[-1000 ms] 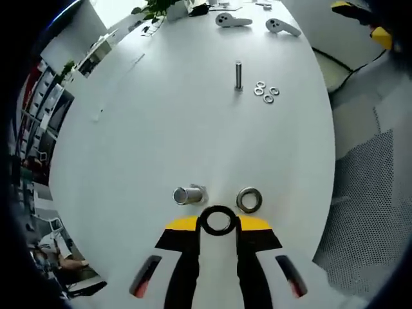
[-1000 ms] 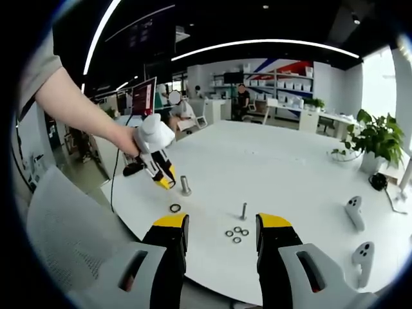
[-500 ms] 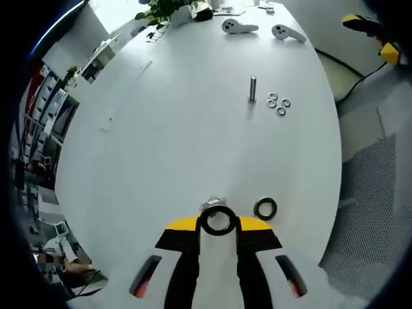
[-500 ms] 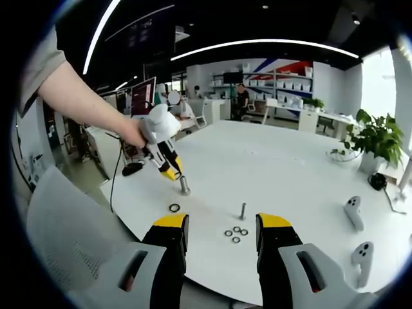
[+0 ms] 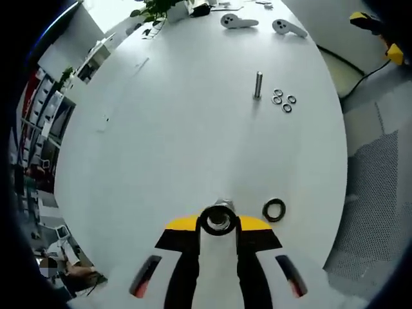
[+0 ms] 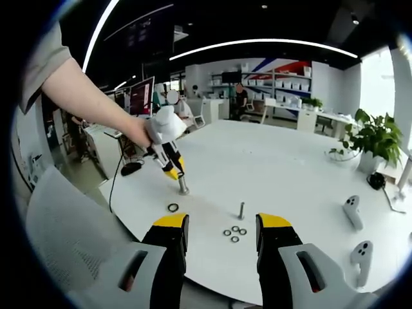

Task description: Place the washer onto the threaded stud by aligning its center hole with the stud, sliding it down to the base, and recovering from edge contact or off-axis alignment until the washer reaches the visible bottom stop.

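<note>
Left gripper had a washer clamped in its jaws right over the threaded stud; right gripper hung open, holding nothing.

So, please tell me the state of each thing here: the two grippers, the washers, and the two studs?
left gripper: shut on the washer, over the near stud
washer: held, hole lined up over the stud top
near stud: upright on the table
loose washer: flat, beside the near stud
far stud: upright, bare
four small washers: flat, clustered
right gripper: open, empty
</note>
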{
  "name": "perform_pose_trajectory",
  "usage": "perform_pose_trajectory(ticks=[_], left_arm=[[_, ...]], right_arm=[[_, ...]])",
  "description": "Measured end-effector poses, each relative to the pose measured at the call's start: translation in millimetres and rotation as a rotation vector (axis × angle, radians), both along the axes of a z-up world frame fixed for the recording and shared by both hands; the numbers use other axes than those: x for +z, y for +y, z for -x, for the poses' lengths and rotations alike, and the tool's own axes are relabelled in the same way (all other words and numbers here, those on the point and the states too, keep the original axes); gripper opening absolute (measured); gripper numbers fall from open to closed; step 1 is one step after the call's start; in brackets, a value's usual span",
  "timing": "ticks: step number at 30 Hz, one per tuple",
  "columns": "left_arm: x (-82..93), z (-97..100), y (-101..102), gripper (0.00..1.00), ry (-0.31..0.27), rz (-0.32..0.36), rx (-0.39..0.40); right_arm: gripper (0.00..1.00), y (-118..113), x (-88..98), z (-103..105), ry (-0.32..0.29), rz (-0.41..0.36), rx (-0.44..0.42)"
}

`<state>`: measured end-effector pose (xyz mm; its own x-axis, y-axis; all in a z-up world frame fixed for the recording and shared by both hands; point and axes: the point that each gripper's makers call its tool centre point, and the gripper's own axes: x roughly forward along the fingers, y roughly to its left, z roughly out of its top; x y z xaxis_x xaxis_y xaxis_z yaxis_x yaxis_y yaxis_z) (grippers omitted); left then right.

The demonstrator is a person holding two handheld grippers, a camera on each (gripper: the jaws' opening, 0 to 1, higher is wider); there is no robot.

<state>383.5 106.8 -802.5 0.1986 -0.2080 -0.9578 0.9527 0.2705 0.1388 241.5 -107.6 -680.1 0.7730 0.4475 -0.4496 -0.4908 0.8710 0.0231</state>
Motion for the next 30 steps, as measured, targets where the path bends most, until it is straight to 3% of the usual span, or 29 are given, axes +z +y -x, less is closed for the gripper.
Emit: perform_pose_trajectory(ticks=[6, 15, 24, 30], left_arm=[[-3.8, 0.3, -0.3, 0.18, 0.007, -0.019, -0.015], [-23.4, -3.2, -0.1, 0.19, 0.024, -0.04, -0.027], [-47.7, -3.2, -3.3, 0.19, 0.043, -0.04, -0.008], [-52.8, -1.6, -2.8, 0.19, 0.054, -0.034, 0.019]], right_arm=[[0.44, -0.6, 0.1, -0.1, 0.0, -0.001, -0.003], [0.44, -0.6, -1.3, 0.3, 0.005, 0.003, 0.0], [0.44, -1.6, -2.6, 0.1, 0.009, 0.007, -0.004], [0.44, -3.1, -3.4, -0.3, 0.01, 0.011, -0.009]])
